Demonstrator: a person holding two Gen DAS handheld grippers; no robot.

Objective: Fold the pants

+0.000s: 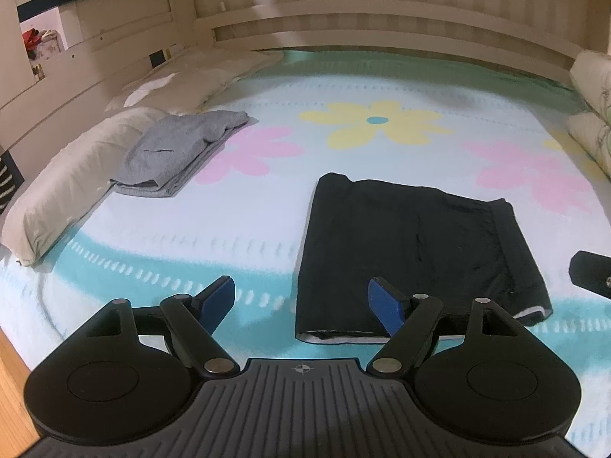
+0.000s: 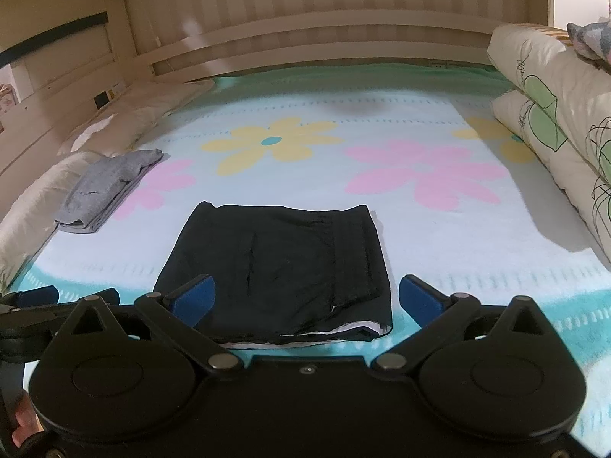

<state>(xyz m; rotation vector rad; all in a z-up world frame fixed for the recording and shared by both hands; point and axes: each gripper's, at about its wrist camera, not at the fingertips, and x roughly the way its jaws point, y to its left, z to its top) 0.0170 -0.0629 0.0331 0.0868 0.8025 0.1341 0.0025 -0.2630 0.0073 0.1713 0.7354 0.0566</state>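
Note:
Black pants point(image 1: 412, 252) point(image 2: 282, 267) lie folded into a flat rectangle on the flowered bed cover, a white lining showing at the near edge. My left gripper point(image 1: 301, 297) hovers open above the cover, its right pad over the pants' near left corner, nothing between the pads. My right gripper point(image 2: 305, 294) hangs open over the near edge of the pants, not touching them. A black part of the right gripper point(image 1: 590, 273) shows at the right edge of the left wrist view, and the left gripper's blue tip point(image 2: 38, 295) at the left edge of the right wrist view.
Folded grey pants point(image 1: 179, 152) point(image 2: 107, 191) rest at the left beside a beige pillow point(image 1: 65, 183). Patterned rolled bedding point(image 2: 553, 114) is stacked along the right. A slatted headboard point(image 1: 343, 26) closes the far side. The flowered cover point(image 1: 382, 126) stretches beyond the pants.

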